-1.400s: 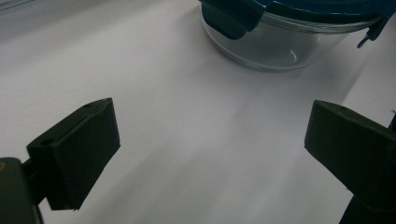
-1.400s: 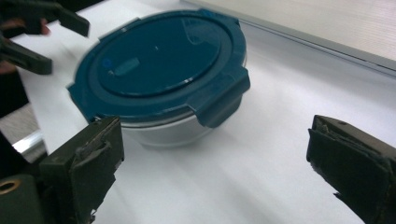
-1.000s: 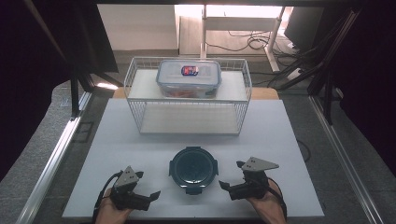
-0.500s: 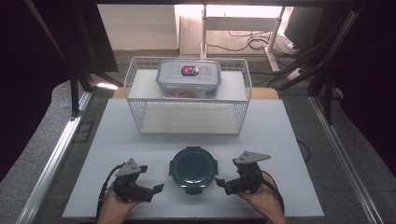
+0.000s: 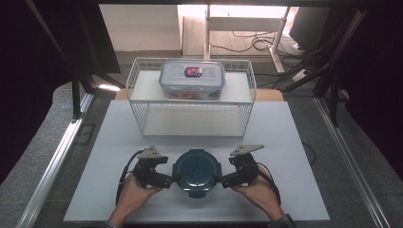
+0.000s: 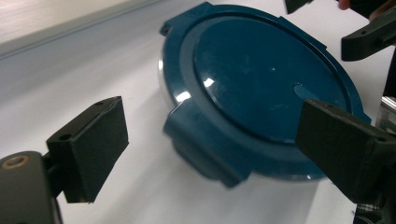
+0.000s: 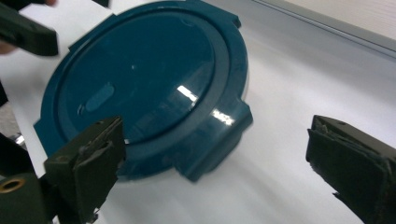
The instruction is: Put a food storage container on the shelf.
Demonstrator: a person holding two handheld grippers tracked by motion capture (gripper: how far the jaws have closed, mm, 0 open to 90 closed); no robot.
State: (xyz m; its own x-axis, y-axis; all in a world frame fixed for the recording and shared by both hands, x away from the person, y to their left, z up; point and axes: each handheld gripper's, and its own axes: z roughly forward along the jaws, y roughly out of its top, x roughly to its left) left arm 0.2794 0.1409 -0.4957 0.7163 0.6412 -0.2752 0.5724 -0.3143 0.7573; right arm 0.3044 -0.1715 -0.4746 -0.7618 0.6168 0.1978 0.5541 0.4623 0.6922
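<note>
My left gripper [image 5: 172, 179] and right gripper [image 5: 219, 180] flank the round blue-lidded container [image 5: 196, 170] at the table's [image 5: 294, 142] near edge. Both jaws wide, just been closing slightly, side latches between pads, nothing gripped.

Two black hand-held grippers are being seen, each topped by a grey three-cornered plate. From the left gripper [image 5: 175, 179] a black cable is looping back past the wrist, and another is trailing from the right gripper [image 5: 216, 181]. Flat, blocky black fingers [image 6: 91, 147] are being shown in the left gripper view, small round holes being visible in their faces. A brass-coloured screw is sitting in each body. Worn-edged pads [image 7: 91, 161] are being shown in the right gripper view. Dark striped cuffs are being worn at both wrists.
</note>
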